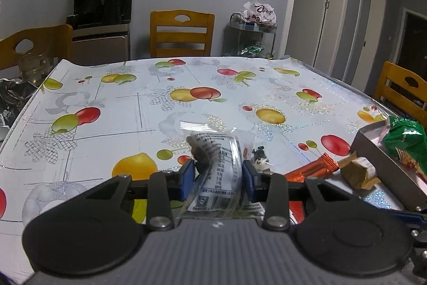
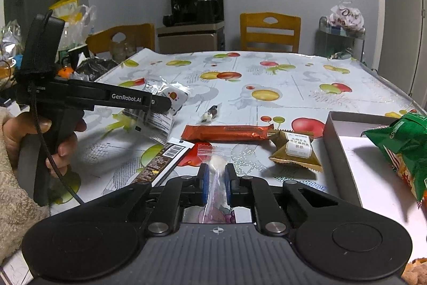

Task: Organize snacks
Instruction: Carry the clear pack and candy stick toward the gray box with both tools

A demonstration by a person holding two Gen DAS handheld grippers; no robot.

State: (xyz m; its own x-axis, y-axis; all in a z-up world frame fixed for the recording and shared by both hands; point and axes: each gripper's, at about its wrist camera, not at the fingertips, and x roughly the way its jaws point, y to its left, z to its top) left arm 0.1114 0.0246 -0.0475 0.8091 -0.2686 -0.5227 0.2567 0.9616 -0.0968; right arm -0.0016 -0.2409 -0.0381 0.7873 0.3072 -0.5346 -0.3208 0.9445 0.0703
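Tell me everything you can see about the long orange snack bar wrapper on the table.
The long orange foil snack bar wrapper lies flat on the fruit-patterned plastic tablecloth, running left to right. It looks shiny, sealed and unopened, with crimped ends and a darker strip of print along its top. Its right end meets the small golden-brown triangular snack packet; whether they touch or overlap I cannot tell. The grey cardboard box stands further right. No gripper touches the wrapper.
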